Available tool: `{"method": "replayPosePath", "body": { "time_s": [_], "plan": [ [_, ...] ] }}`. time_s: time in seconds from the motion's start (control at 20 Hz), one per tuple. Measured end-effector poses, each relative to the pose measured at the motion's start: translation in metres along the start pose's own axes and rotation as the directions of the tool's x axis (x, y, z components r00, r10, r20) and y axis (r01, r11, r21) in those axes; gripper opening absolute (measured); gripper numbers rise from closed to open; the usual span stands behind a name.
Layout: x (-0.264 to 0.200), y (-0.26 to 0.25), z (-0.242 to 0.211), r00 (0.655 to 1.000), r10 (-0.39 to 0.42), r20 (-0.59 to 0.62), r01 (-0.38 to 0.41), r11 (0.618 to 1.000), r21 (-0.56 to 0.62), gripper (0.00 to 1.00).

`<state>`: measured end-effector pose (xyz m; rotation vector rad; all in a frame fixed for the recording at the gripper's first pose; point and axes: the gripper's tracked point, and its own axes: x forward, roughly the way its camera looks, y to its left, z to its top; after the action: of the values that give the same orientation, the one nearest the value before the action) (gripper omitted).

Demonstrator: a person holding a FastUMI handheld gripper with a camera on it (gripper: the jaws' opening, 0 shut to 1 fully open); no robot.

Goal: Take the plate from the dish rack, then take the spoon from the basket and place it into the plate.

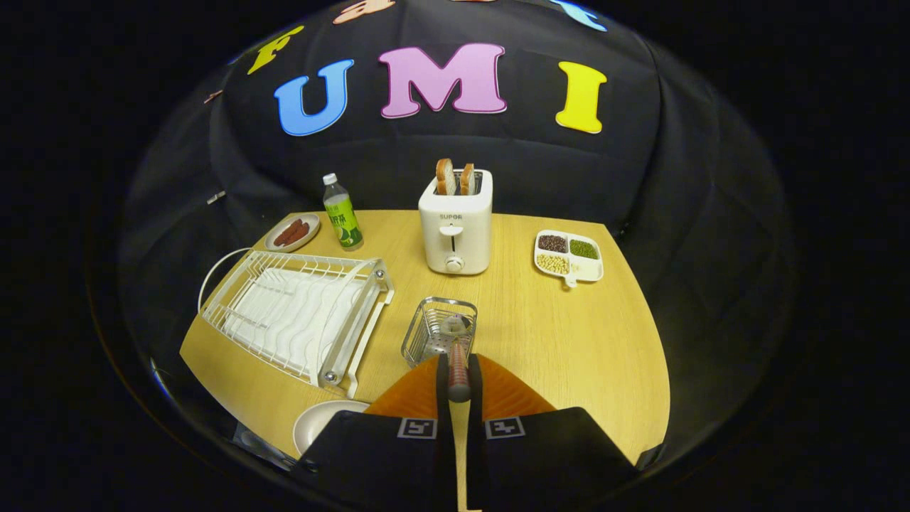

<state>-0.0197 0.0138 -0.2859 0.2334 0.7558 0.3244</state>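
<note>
My gripper is shut on the spoon, with both fingers pressed on its handle. The spoon's bowl end points ahead, over the wire basket, which stands just beyond the fingertips. A white plate lies on the wooden table at the near left of the fingers, partly hidden by the gripper body. The white dish rack sits left of the basket, and I see no dish in it.
A white toaster with two bread slices stands beyond the basket. A green bottle and a small plate of sausages are at the far left. A divided tray of beans sits at the far right. The table has bare wood right of the basket.
</note>
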Motion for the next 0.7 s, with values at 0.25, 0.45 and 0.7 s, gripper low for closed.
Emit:
{"method": "replayPosePath", "body": {
  "time_s": [0.25, 0.45, 0.7],
  "plan": [
    [-0.066, 0.026, 0.008, 0.996, 0.081, 0.047, -0.081, 0.997, -0.012, 0.1],
    [-0.094, 0.053, -0.014, 0.989, 0.147, 0.009, -0.147, 0.989, -0.025, 0.1],
    [-0.096, 0.082, -0.067, 0.975, 0.195, -0.104, -0.202, 0.978, -0.055, 0.09]
  ]
}}
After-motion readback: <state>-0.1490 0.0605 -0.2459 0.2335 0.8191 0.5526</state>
